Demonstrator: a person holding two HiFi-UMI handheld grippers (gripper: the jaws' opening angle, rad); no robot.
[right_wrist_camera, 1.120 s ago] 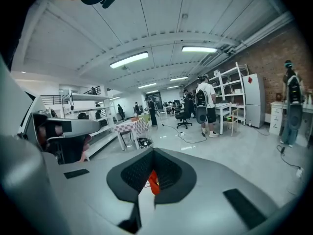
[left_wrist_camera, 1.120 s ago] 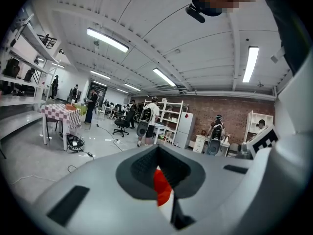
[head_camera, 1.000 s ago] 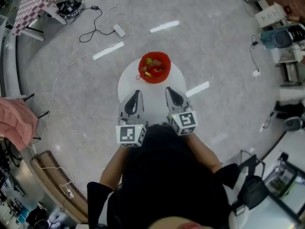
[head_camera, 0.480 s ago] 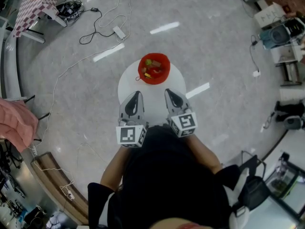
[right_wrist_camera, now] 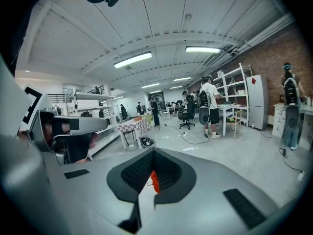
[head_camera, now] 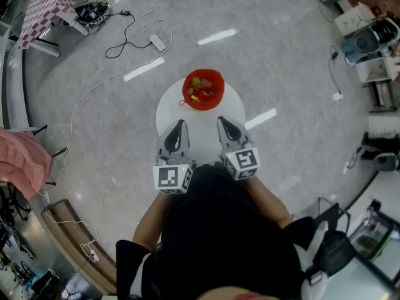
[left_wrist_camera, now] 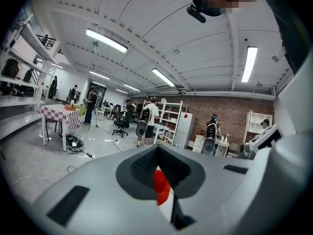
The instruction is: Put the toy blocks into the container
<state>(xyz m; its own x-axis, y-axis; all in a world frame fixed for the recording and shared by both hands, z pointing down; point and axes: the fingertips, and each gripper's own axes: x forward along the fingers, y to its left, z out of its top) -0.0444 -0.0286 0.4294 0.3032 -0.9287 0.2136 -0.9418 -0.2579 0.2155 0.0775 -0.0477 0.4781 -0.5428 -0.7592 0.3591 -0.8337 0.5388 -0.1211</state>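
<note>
A red bowl [head_camera: 203,89] stands at the far side of the round white table [head_camera: 172,111] and holds several coloured toy blocks [head_camera: 199,85]. No block lies loose on the table top. My left gripper [head_camera: 178,125] and right gripper [head_camera: 224,120] hover side by side over the table's near half, both pointing at the bowl and short of it. Each has its jaws together with nothing held. In the left gripper view only a red sliver of the bowl [left_wrist_camera: 161,186] shows through the slit of the gripper [left_wrist_camera: 161,177]. The right gripper view shows the same bowl [right_wrist_camera: 154,181] past that gripper [right_wrist_camera: 152,176].
White cables and a power strip [head_camera: 156,40] trail over the grey floor beyond the table. A checkered table [head_camera: 50,2] stands far left, pink cloth [head_camera: 22,161] at left, a wooden bench [head_camera: 75,242] near left, equipment [head_camera: 369,42] at right. People [left_wrist_camera: 149,121] stand in the room's background.
</note>
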